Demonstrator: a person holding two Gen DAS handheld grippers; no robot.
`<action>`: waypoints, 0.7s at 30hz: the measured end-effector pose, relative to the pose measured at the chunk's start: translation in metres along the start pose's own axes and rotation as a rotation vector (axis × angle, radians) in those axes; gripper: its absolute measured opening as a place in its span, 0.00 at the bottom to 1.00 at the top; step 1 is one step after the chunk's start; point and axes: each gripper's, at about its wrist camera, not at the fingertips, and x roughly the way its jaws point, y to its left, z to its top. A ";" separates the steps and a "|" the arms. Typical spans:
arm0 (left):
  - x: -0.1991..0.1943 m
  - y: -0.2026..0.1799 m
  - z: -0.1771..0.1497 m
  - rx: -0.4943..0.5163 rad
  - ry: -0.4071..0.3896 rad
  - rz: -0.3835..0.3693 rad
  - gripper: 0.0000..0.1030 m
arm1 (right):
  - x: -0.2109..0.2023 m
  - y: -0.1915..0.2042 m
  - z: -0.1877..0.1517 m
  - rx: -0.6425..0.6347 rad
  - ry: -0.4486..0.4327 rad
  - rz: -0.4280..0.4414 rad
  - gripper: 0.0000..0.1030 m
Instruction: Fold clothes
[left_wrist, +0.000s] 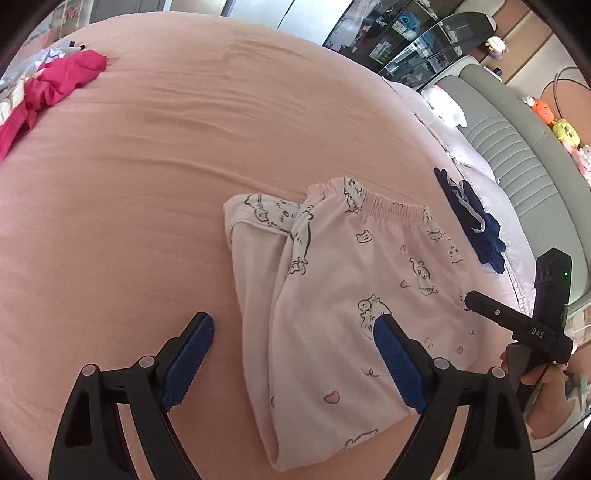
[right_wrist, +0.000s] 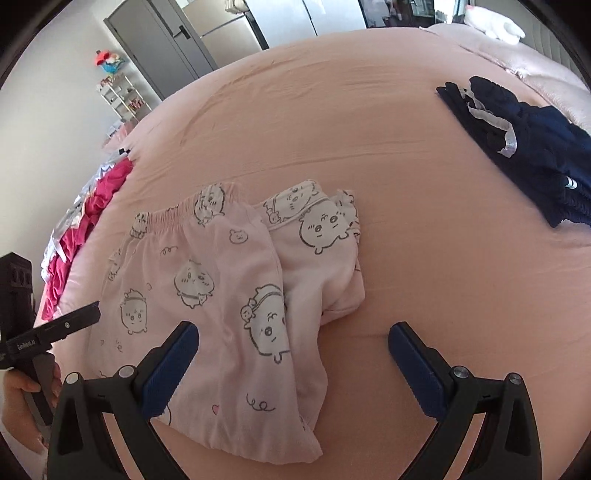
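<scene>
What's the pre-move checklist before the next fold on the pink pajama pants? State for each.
1. Left gripper open and empty: ok, jaws wide apart, nothing between them.
2. Right gripper open and empty: ok, jaws wide apart.
3. Pink pajama pants within both views: ok, they lie on the bed just ahead of both grippers.
4. Pants lying flat: not ok, the side by the waistband is bunched and doubled over.
5. Navy garment clear of the pants: ok, apart, bare sheet between.
6. Magenta clothes clear of the pants: ok, far off at the bed's edge.
</scene>
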 end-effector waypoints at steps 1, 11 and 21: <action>0.004 0.001 0.002 -0.001 -0.002 -0.007 0.87 | 0.006 -0.006 -0.001 0.019 0.003 0.003 1.00; 0.011 -0.020 -0.004 0.034 -0.002 0.024 0.99 | 0.011 0.008 -0.005 -0.068 0.025 -0.092 1.00; 0.012 -0.012 -0.004 0.001 -0.013 -0.080 0.25 | 0.023 0.011 0.011 0.071 0.018 0.166 0.51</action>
